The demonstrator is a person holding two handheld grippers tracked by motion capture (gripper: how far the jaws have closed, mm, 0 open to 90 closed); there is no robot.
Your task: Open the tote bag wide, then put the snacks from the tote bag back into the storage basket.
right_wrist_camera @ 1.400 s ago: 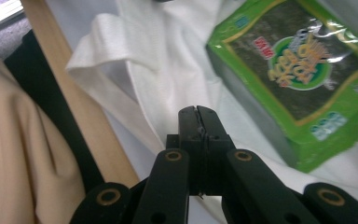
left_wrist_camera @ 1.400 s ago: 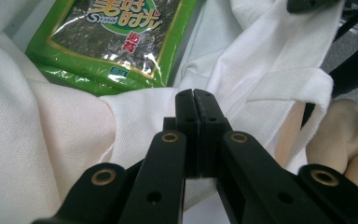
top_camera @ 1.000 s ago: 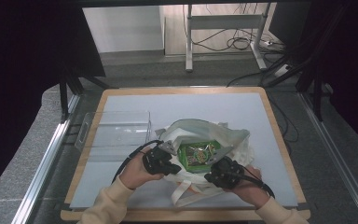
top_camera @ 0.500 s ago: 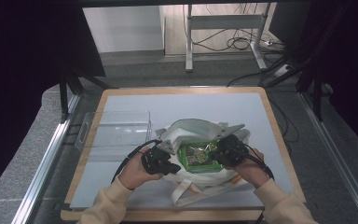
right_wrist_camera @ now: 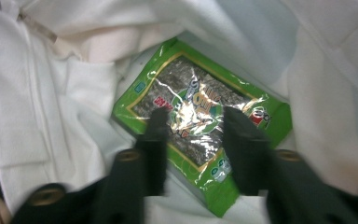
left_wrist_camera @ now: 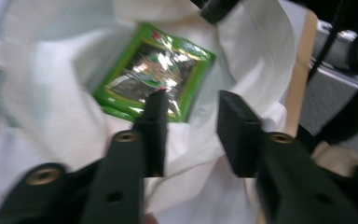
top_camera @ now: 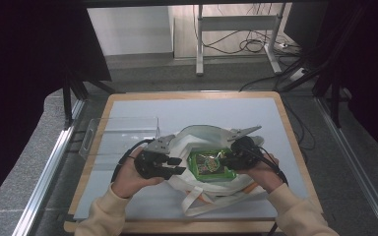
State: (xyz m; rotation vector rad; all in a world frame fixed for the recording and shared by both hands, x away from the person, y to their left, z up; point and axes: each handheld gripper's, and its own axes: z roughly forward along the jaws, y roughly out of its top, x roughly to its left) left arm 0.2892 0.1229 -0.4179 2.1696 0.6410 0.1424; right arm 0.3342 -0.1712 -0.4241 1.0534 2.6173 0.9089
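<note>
bag (top_camera: 197, 138): white cloth, matt, soft and creased. green packet (right_wrist_camera: 200, 116) inside: glossy plastic film, crinkled, glaring. tray (top_camera: 123, 132): clear smooth plastic. table (top_camera: 192, 94) edge: pale wood; top matt.

The table (top_camera: 197, 105) has a wooden rim and a pale grey top. A white cloth bag (top_camera: 197, 137) lies on its near middle. A clear plastic tray (top_camera: 120, 132) lies just beside the bag, toward the table's left edge.
</note>
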